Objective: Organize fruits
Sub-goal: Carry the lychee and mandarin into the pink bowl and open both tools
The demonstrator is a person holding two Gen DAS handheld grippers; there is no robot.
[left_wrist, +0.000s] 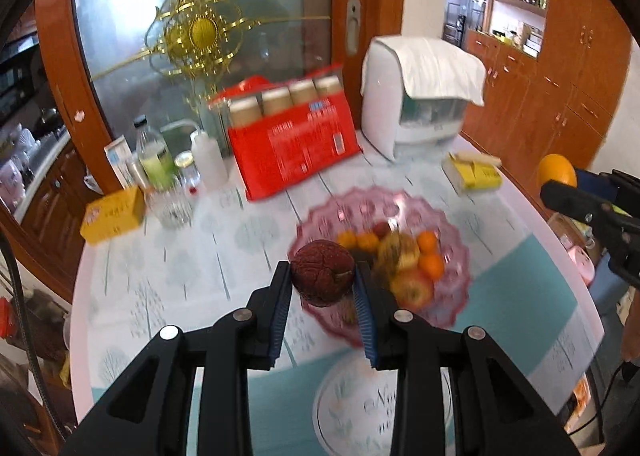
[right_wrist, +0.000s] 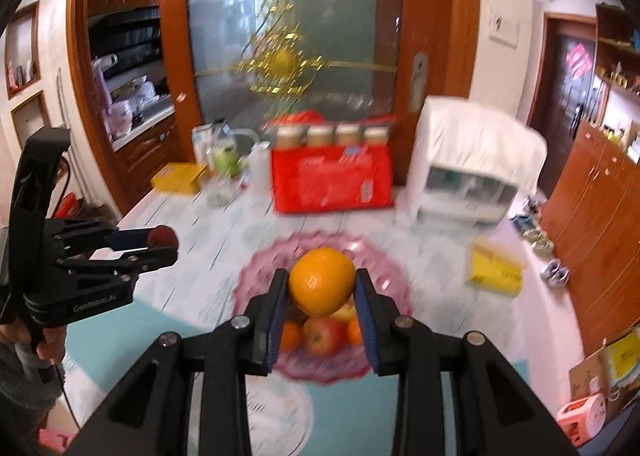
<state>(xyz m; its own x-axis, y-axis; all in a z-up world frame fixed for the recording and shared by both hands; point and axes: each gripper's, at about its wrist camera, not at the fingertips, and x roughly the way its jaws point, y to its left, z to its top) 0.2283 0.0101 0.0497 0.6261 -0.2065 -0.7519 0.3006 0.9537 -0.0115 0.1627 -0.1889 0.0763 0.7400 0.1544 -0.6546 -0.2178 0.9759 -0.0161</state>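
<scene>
My left gripper [left_wrist: 322, 276] is shut on a dark red, cracked-skinned fruit [left_wrist: 322, 274] and holds it above the near left rim of a pink glass fruit bowl [left_wrist: 452, 256]. The bowl holds an apple [left_wrist: 412, 288], small oranges [left_wrist: 432, 266] and other fruit. My right gripper [right_wrist: 322, 284] is shut on a large orange [right_wrist: 322, 281] above the same bowl [right_wrist: 256, 276], over an apple [right_wrist: 324, 334]. The right gripper with its orange [left_wrist: 556, 172] also shows at the right edge of the left wrist view. The left gripper with its red fruit [right_wrist: 162, 237] shows at the left of the right wrist view.
At the back of the table stand a red carton of jars [left_wrist: 292, 148], a white appliance under a cloth [left_wrist: 416, 104], bottles and a glass [left_wrist: 172, 200], and yellow boxes [left_wrist: 114, 214] [left_wrist: 474, 174]. A round patterned mat [left_wrist: 356, 412] lies near the front edge. Wooden cabinets stand at the right.
</scene>
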